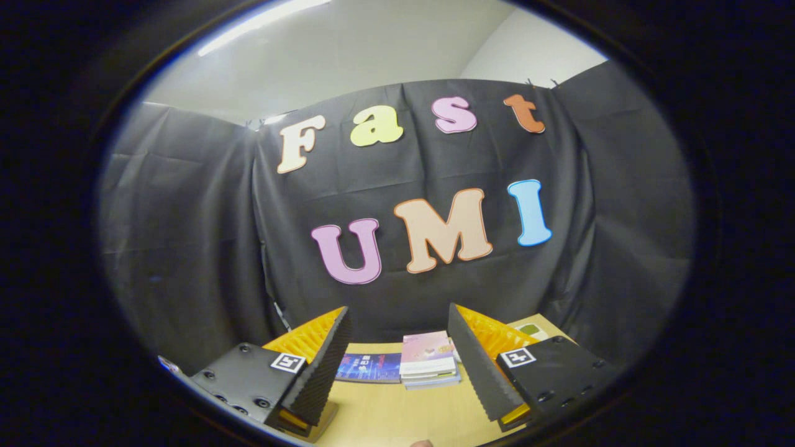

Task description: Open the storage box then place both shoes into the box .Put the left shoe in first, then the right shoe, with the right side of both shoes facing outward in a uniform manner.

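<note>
My gripper (397, 323) is held above a light wooden table (397, 416), pointing level toward the booth's black cloth wall. Its two fingers stand wide apart, open, with nothing between them. Beyond the fingers, at the far side of the table against the cloth, lie a small stack of books (428, 360) and a flat blue book (366, 367) to their left.
A pale card with a green mark (529, 329) lies on the table behind the right finger. The black cloth wall (186, 248) closes the table's far side and both flanks. A fingertip of a person's hand (422, 443) peeks in at the near table edge.
</note>
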Demonstrator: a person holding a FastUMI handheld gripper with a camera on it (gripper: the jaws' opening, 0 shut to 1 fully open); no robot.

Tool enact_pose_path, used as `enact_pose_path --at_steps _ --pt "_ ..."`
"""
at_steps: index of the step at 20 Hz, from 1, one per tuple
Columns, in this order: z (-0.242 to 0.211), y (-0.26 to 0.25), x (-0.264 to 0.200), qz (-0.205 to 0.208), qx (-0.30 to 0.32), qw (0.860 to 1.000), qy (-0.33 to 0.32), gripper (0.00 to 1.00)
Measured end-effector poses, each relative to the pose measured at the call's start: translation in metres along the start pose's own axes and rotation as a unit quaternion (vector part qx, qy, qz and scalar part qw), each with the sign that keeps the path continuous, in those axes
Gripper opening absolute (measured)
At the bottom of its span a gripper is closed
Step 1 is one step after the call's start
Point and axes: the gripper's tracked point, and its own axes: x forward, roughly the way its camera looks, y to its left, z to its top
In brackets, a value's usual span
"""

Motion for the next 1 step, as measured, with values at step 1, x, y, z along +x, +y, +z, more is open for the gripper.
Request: enact_pose_path --at_steps 1 --pt "-0.0008 0.0001 0.0002 0.0 0.0 1.0 0.001 0.98"
